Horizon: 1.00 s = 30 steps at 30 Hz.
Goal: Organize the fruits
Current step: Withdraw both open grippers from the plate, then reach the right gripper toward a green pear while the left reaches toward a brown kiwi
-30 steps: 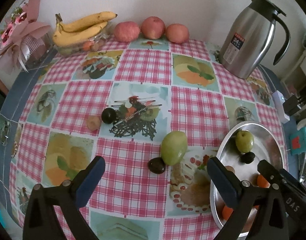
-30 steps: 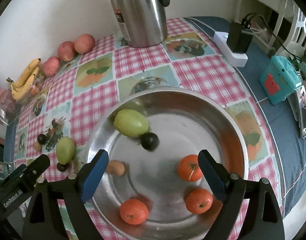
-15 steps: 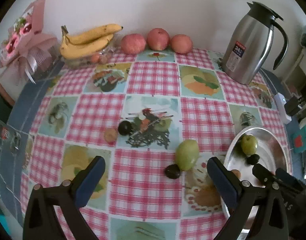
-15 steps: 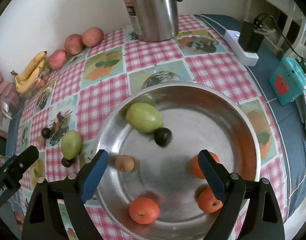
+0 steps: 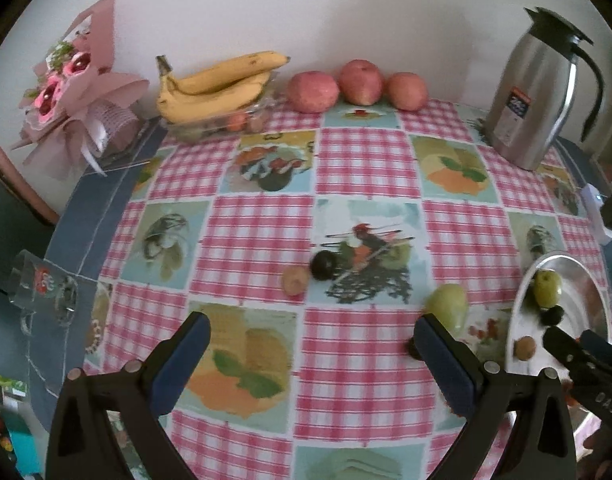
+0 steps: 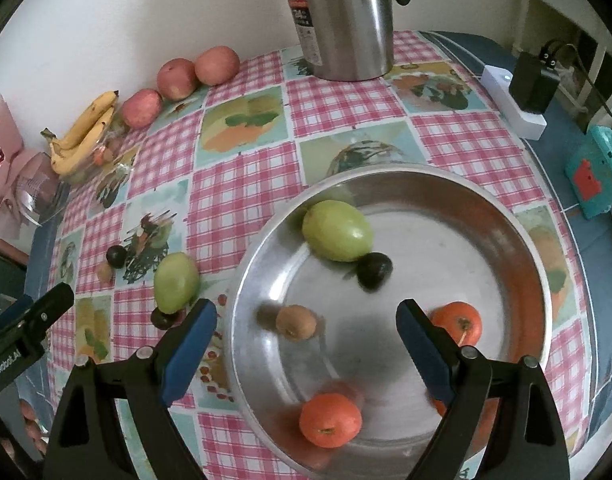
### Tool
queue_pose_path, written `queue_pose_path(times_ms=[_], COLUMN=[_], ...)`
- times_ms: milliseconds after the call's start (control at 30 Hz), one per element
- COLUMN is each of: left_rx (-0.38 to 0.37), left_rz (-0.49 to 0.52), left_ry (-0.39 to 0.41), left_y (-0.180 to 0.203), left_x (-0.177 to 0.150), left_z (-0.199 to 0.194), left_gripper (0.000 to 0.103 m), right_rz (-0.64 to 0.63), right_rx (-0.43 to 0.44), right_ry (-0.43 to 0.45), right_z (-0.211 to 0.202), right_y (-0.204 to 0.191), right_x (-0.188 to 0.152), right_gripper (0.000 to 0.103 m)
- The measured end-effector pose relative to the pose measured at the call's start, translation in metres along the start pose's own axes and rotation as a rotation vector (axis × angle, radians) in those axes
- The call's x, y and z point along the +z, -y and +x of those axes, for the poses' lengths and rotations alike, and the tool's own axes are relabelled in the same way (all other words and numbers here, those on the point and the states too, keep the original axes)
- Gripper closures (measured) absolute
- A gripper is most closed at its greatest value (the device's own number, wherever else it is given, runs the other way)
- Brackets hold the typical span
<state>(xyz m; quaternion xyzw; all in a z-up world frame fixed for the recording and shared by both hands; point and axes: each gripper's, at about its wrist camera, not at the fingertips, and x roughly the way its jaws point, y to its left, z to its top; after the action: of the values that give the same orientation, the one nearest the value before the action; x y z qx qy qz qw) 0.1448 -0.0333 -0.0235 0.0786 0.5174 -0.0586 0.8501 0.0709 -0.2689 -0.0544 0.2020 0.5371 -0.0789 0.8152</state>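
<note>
My left gripper (image 5: 311, 344) hangs open over the checked tablecloth, with nothing between its blue pads. A dark plum (image 5: 323, 265) and a small brown fruit (image 5: 294, 280) lie ahead of it. A green mango (image 5: 447, 305) and another dark plum (image 5: 413, 349) lie by its right finger. My right gripper (image 6: 306, 322) is open above the steel bowl (image 6: 517, 240). The bowl holds a green mango (image 6: 337, 230), a dark plum (image 6: 373, 270), a brown fruit (image 6: 296, 322) and oranges (image 6: 329, 420).
Along the wall stand bananas (image 5: 218, 88) on a clear dish, three red apples (image 5: 359, 82) and a steel jug (image 5: 537, 100). A pink bouquet (image 5: 78, 96) sits at the far left. A white power strip (image 6: 513, 100) and a teal box (image 6: 593, 172) lie right of the bowl.
The left view has pulled back and shifted left, so the loose fruit and bowl sit further right. The right view has drifted, and the bowl's fruit now sits further right and closer.
</note>
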Motion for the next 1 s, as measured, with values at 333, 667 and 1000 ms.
queue_pose_path(times_ms=[333,667,1000], left_rx=[0.019,-0.002,-0.057], left_rz=[-0.080,-0.168,-0.222], left_ry=[0.005,0.008,0.033], left_y=[-0.041,-0.069,-0.080], left_x=[0.004,0.005,0.011], left_z=[0.003,0.011,0.019], left_gripper=[0.000,0.000,0.000], right_rz=[-0.021,-0.109,-0.133], right_rx=[0.036,0.101,0.120], right_ry=[0.039,0.066,0.031], right_z=[-0.005,-0.006,0.009], right_y=[-0.024,-0.069,-0.095], right_x=[0.001,0.002,0.004], right_gripper=[0.011,0.012,0.012])
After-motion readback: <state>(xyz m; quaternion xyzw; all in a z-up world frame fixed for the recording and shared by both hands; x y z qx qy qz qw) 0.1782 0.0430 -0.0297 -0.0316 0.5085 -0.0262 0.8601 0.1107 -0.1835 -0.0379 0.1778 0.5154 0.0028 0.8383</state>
